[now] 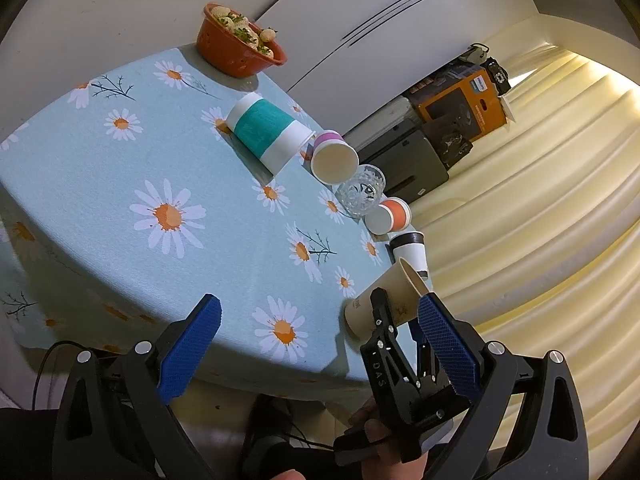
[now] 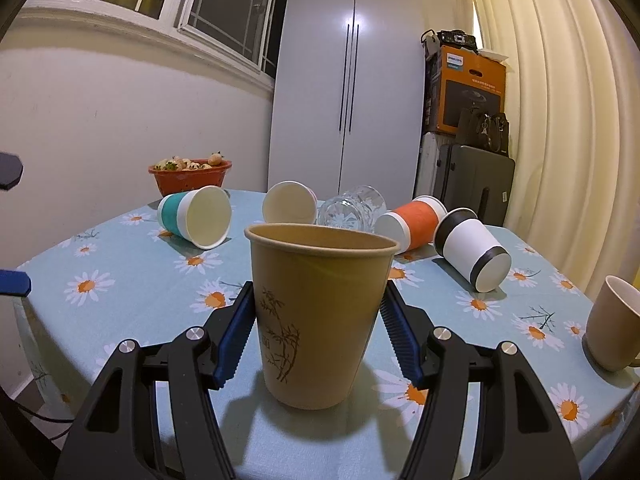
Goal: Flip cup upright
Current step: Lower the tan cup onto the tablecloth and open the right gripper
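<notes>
A tan paper cup [image 2: 320,316] with a bamboo print stands upright on the daisy tablecloth [image 2: 120,288], its base on the cloth. My right gripper [image 2: 316,320] is shut on the cup, its blue pads [image 2: 236,336] pressed on both sides. In the left wrist view the same cup [image 1: 386,298] sits at the table's near right edge, held by the right gripper [image 1: 396,312]. My left gripper [image 1: 320,332] is open and empty, hovering over the near edge of the table.
Lying on their sides behind are a teal-banded cup [image 2: 196,216], a purple cup [image 2: 290,202], a clear glass [image 2: 352,210], an orange-banded cup [image 2: 412,222] and a black-banded cup [image 2: 472,248]. A beige mug [image 2: 612,328] stands at right. A red bowl [image 2: 190,176] sits at the back.
</notes>
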Tool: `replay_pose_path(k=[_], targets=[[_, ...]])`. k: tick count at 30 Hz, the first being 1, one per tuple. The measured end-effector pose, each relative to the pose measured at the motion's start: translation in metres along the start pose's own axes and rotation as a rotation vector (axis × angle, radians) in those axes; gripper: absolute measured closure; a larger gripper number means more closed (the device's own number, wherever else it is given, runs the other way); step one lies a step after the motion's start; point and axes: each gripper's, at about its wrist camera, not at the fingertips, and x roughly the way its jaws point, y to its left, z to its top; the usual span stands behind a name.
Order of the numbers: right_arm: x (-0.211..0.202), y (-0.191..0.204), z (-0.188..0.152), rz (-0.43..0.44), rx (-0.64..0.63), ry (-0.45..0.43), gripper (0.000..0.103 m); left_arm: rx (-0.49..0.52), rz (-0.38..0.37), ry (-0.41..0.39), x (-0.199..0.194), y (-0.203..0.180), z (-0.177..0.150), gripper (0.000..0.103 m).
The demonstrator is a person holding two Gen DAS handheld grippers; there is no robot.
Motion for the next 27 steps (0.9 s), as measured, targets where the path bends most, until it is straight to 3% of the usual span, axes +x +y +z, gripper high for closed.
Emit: replay_pose_path(k=[6,10,13,15,27], targets=[[0.002,0.001,-0.004,0.009,0.001,0.024,0.040,0.000,-0.003,-0.005,-0.001,0.000,0.000,0.007],[0.002,-0.001,-0.002,0.021,0.024,0.027,0.025,0.008,0.000,-0.006,-0.002,-0.001,0.001,0.007],[0.001,0.001,-0.002,0.024,0.022,0.037,0.023,0.018,0.006,-0.006,-0.001,-0.002,0.001,0.007],[-0.001,0.001,-0.002,0.023,0.022,0.036,0.016,0.022,0.008,-0.007,-0.002,-0.003,0.001,0.007],[-0.030,-0.009,0.009,0.037,0.054,0.042,0.005,0.079,0.031,-0.032,-0.006,-0.009,0.000,0.007]])
